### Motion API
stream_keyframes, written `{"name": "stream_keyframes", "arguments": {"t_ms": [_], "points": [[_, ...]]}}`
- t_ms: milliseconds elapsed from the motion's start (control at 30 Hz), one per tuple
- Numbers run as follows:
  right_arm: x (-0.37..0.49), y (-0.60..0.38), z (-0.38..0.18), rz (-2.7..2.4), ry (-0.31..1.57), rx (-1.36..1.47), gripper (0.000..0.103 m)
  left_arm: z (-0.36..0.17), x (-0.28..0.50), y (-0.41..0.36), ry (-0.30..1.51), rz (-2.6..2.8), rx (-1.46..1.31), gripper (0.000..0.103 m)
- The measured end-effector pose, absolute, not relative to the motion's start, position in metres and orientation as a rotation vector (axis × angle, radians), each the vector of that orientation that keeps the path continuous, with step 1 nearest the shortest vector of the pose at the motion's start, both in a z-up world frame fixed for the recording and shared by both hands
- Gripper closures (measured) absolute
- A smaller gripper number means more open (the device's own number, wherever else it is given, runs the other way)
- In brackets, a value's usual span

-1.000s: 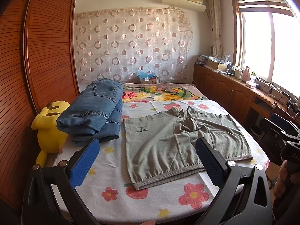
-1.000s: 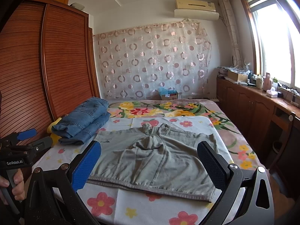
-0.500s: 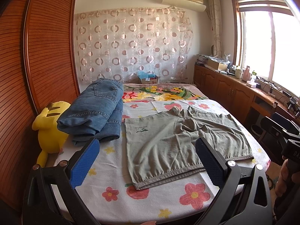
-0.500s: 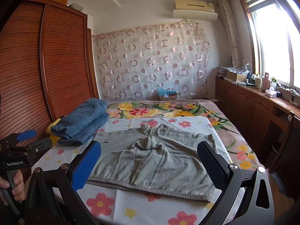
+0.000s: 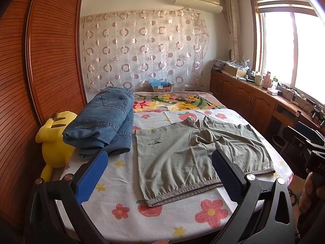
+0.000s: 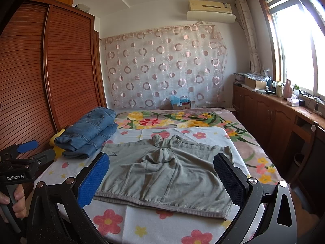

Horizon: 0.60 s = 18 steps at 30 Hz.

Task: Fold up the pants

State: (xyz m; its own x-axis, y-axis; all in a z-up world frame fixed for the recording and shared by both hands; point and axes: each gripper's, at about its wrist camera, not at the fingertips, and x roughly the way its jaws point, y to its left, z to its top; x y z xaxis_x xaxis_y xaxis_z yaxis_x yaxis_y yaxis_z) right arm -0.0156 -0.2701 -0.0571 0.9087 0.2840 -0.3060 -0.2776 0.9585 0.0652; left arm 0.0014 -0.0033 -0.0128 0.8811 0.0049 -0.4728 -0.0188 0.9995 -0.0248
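The grey-green shorts [image 5: 195,158] lie spread flat on the flowered sheet [image 5: 121,203], just beside the folded jeans [image 5: 105,122]. Waistband faces the near edge, leg openings the far wall; the long axis runs side to side. The fabric looks light, soft and limp, bunched at the crotch. Best holds: the waistband corners. Left gripper [image 5: 158,174] and right gripper [image 6: 160,179] both hover with jaws wide, empty.
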Motion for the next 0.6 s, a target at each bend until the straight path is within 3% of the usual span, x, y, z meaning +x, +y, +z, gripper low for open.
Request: {"name": "stream_keyframes", "arguments": {"t_ms": [600], "points": [[-0.0154, -0.2703, -0.0566, 0.288, 0.317, 0.02, 0.001, -0.0133, 0.0008, -0.0042, 0.489, 0.013, -0.026, 0.001]]}}
